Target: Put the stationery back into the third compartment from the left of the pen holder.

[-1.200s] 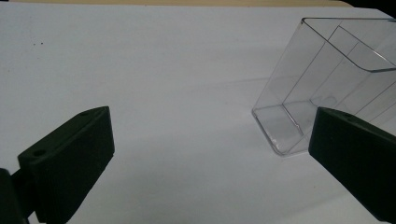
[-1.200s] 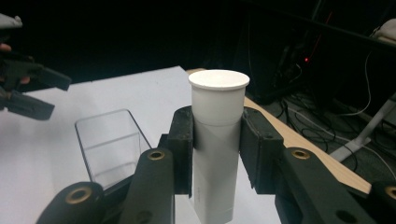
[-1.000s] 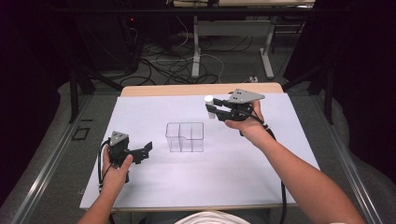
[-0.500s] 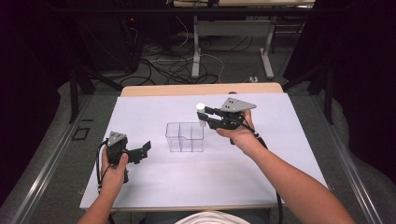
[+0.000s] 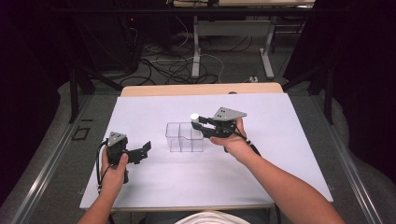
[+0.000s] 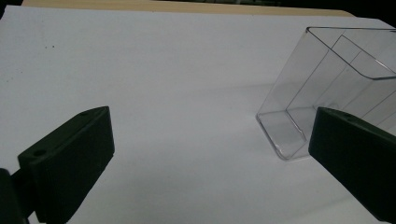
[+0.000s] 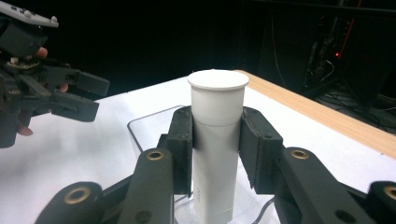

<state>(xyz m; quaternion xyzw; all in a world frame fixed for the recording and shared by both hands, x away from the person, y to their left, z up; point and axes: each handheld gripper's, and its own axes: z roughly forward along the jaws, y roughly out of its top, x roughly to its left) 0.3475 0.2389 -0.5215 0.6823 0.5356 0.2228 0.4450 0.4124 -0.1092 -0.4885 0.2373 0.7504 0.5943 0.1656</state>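
While right gripper (image 7: 217, 144) grips white tube (image 7: 217, 140), clear organizer (image 5: 184, 136) sits below.

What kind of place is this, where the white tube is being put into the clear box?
Probably a lab or recording workspace: a white-covered table in a dark room, loose cables across the floor behind it, and handheld grippers, the right gripper holding the white tube over the clear box.
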